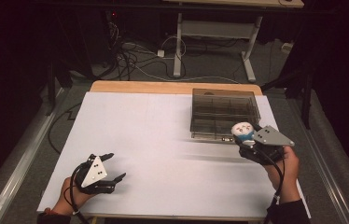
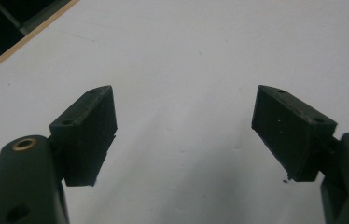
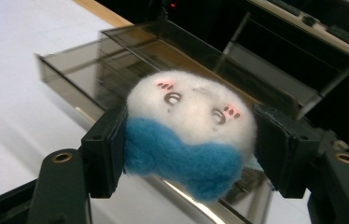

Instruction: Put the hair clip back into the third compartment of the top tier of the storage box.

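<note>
Transport looks like the step in hand: the right gripper [image 1: 246,138] carries a small plush toy [image 3: 189,128], white on top and blue below with a stitched face, at the near edge of the smoky clear plastic organiser box [image 1: 224,112], just above the white table [image 1: 154,135]. Its jaws are clamped on the toy's two sides, pads pressed into the fuzz at a middling width. Next, judging by the box's divided compartments, the toy must be carried over one of them, lowered and released; which cell is meant cannot be told, since the dividers are dim in the high view. The left gripper [image 1: 108,167] rests low over bare table near the front left corner, jaws spread wide with nothing between them.
</note>
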A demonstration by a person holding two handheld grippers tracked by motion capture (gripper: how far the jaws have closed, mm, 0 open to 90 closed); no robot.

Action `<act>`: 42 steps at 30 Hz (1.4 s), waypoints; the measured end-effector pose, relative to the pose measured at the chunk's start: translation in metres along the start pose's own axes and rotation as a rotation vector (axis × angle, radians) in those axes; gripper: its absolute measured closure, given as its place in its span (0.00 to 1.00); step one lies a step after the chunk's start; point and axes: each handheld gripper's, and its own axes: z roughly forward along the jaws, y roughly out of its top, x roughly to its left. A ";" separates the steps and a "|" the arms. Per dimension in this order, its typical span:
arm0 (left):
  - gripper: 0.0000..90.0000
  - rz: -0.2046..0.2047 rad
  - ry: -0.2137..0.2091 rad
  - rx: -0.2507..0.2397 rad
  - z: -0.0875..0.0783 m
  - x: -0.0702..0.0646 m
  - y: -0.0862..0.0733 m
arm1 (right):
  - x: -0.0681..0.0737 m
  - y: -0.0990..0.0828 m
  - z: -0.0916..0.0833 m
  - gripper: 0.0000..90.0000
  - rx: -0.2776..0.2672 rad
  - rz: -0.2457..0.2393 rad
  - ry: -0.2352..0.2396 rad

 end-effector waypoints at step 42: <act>0.24 0.006 -0.005 0.030 0.006 -0.003 0.001 | -0.030 -0.016 0.049 0.34 0.156 0.143 -0.025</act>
